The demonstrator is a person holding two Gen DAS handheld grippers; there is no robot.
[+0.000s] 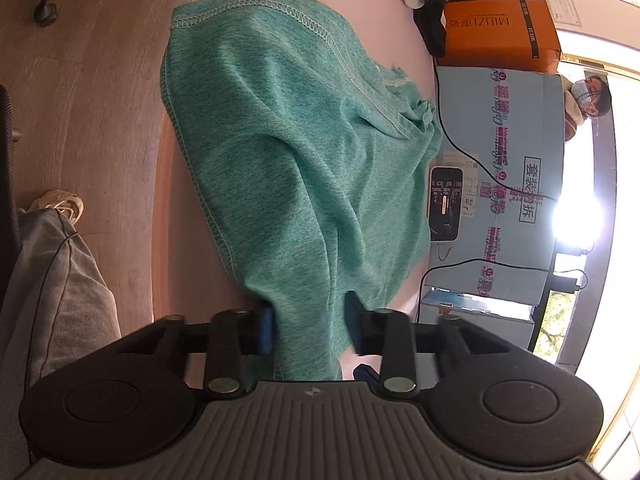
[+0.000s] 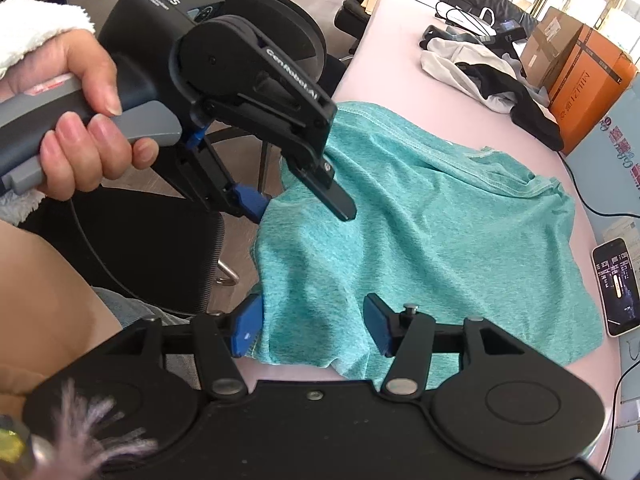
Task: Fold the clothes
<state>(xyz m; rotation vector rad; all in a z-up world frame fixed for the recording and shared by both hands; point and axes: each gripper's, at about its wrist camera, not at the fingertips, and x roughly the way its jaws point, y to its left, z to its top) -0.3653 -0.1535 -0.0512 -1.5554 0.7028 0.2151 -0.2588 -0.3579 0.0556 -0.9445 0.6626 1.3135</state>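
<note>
A teal heathered knit garment (image 2: pixel 420 216), soft and rumpled with overlocked seams, is spread on a smooth pale pink table (image 2: pixel 392 40). Its long axis is seen running from the near table edge away toward the orange box (image 2: pixel 592 80), stitched hem at the far end. A raised fold at its near edge lies between the left gripper (image 1: pixel 310 320) fingers, which appear only partly closed; a firm pinch cannot be told. The right gripper (image 2: pixel 312 328) is held open astride the near edge, fabric between its blue pads (image 2: pixel 246 330)
</note>
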